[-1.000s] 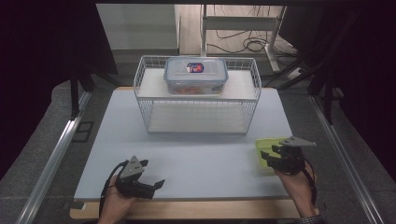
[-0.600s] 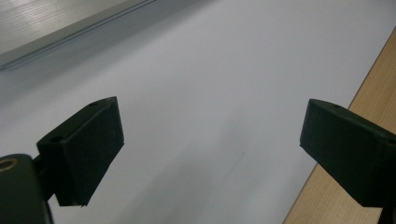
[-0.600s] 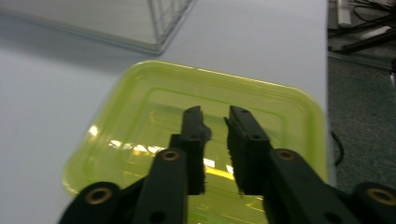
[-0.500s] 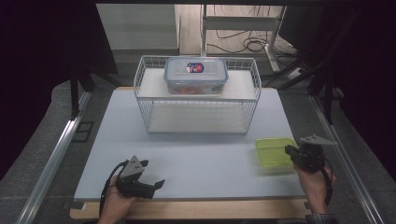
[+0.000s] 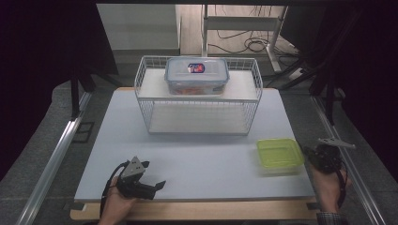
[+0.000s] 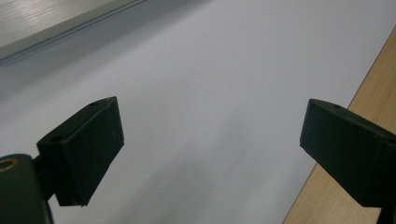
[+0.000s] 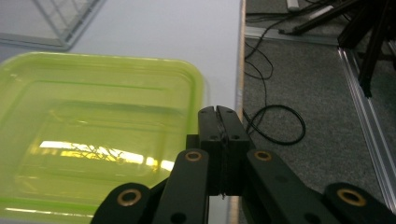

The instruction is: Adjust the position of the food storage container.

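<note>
Tongs: right tongs [image 7: 218, 112] pressed together beside the green container [image 5: 279, 154], probably parked; left tongs [image 6: 210, 149] spread, idle over the surface [image 5: 202, 154].

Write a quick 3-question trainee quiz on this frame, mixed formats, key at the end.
1. True or false: the right gripper is clamped on the green container.
2. Multiple choice: the clear lidded food container sits
A) on the white table mat
B) on the upper shelf of the white wire rack
C) inside the green container
3. Fill in: the left gripper is ____, with nothing between its jaws.

Key:
1. False. Its jaws are shut just beside the container's rim, at the table's right edge.
2. B
3. open
</note>
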A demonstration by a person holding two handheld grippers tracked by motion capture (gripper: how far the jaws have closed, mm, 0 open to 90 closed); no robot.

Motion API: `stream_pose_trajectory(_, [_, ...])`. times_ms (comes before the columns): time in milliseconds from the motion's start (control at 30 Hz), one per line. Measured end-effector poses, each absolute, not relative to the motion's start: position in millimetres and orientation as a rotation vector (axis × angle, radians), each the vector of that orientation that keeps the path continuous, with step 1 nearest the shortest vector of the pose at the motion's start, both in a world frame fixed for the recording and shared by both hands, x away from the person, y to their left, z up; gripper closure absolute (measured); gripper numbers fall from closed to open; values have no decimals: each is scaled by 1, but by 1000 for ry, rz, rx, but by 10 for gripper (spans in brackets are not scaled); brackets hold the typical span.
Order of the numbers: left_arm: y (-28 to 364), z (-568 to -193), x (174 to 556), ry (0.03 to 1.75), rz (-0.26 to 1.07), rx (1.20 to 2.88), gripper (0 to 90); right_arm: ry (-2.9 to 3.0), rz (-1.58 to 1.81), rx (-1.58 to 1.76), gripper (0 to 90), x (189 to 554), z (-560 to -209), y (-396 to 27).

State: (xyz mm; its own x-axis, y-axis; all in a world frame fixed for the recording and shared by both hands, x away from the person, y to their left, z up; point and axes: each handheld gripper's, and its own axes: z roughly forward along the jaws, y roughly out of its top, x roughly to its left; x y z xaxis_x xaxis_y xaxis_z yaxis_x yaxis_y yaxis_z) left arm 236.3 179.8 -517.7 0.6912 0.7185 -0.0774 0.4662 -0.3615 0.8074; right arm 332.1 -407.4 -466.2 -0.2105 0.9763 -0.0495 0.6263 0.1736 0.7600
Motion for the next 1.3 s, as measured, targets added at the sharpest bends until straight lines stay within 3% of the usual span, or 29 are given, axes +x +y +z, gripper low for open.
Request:
stream_pose_trajectory(533, [177,-519,238,902,351,2037,64,1945,813,1545,892,355,-485,-415])
stream_pose_trajectory(1300, [178,-519,237,904,353,2038,65,2154,855,1437,887,348,-485,-340])
